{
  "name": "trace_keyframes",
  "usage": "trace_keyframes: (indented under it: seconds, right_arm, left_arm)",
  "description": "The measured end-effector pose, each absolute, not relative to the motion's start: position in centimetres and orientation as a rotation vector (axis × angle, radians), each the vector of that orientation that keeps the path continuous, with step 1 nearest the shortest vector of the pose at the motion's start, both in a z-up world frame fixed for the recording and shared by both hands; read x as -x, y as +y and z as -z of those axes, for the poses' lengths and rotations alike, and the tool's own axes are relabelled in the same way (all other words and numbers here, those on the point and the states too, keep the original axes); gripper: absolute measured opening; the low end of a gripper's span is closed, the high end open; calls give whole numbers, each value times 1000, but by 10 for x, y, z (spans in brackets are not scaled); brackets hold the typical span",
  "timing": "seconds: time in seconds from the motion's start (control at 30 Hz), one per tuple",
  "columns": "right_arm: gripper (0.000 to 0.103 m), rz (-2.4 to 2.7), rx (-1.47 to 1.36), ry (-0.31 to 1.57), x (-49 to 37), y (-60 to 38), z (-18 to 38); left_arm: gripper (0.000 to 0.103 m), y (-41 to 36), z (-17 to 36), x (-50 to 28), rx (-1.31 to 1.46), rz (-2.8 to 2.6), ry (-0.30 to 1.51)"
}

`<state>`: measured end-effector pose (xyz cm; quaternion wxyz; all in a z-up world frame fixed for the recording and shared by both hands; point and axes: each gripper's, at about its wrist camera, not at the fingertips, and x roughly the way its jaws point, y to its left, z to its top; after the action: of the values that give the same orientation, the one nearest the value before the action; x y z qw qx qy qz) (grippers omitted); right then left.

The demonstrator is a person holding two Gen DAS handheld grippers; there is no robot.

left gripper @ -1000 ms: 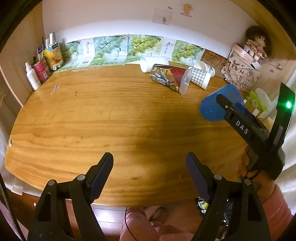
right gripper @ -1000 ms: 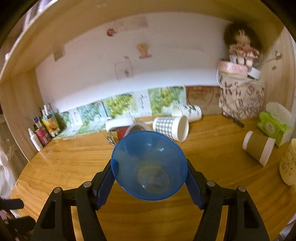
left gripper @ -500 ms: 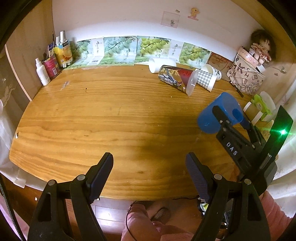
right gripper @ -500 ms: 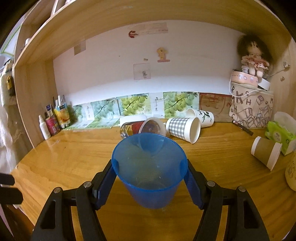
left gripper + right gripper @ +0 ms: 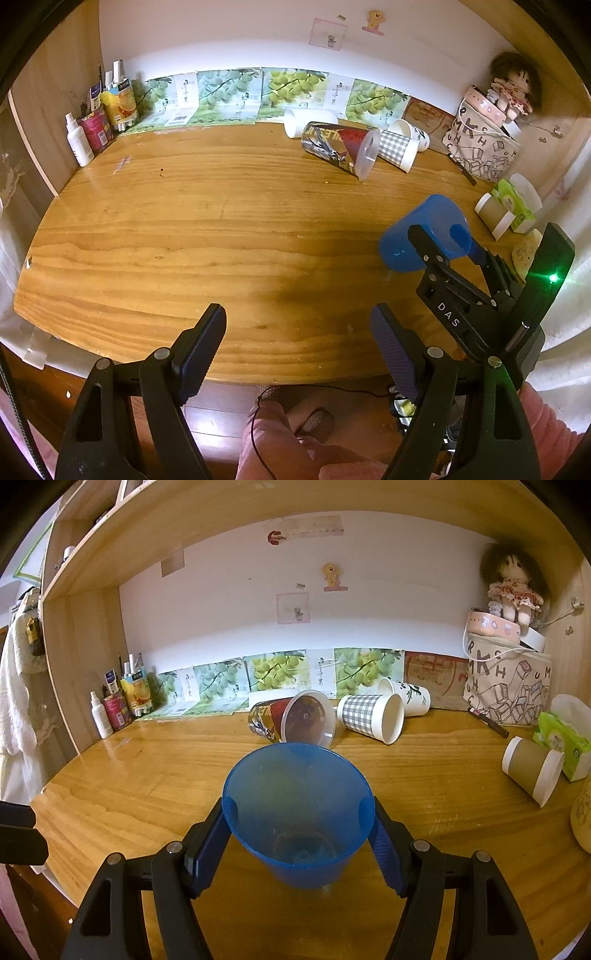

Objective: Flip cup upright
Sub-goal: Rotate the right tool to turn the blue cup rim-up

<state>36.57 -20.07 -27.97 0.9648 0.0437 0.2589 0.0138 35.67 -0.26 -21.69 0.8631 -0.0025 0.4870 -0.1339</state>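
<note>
Blue cup (image 5: 298, 812) is clamped by right claw (image 5: 299, 836), nearly upright, low over desk (image 5: 147, 782) before the printed cup (image 5: 291, 720). Left claw (image 5: 299, 350) idle, spread. If released tilted, tipping or rolling is likely.

Desk (image 5: 207, 229) centre, left bare; toppled cups (image 5: 369, 714) crowd back right.

From my right wrist view, a pale yellow item (image 5: 583, 821) at the table's right edge is cut off; bottle labels (image 5: 117, 701) in the back left corner are unreadable.
</note>
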Motion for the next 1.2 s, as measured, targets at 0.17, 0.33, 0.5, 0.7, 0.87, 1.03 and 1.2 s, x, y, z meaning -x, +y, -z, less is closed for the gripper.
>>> trace_keyframes:
  seconds: [0.17, 0.33, 0.5, 0.7, 0.87, 1.03, 1.2]
  right_arm:
    - [72, -49, -81, 536, -360, -202, 279]
    - [72, -62, -80, 556, -354, -203, 279]
    - [75, -82, -74, 569, -348, -204, 280]
    - [79, -93, -66, 572, -340, -204, 279]
    - [79, -100, -63, 577, -341, -205, 279]
    - [81, -101, -81, 607, -348, -207, 285]
    - [81, -103, -101, 642, -349, -206, 296]
  left_arm:
    - [83, -5, 215, -349, 9, 277, 1015]
    - [83, -4, 213, -340, 26, 264, 1007]
    - [83, -3, 211, -330, 41, 255, 995]
    - [83, -4, 211, -321, 49, 248, 994]
    - [83, -3, 211, -315, 50, 243, 991]
    - [83, 0, 210, -309, 50, 228, 991]
    - [83, 3, 208, -309, 69, 214, 984]
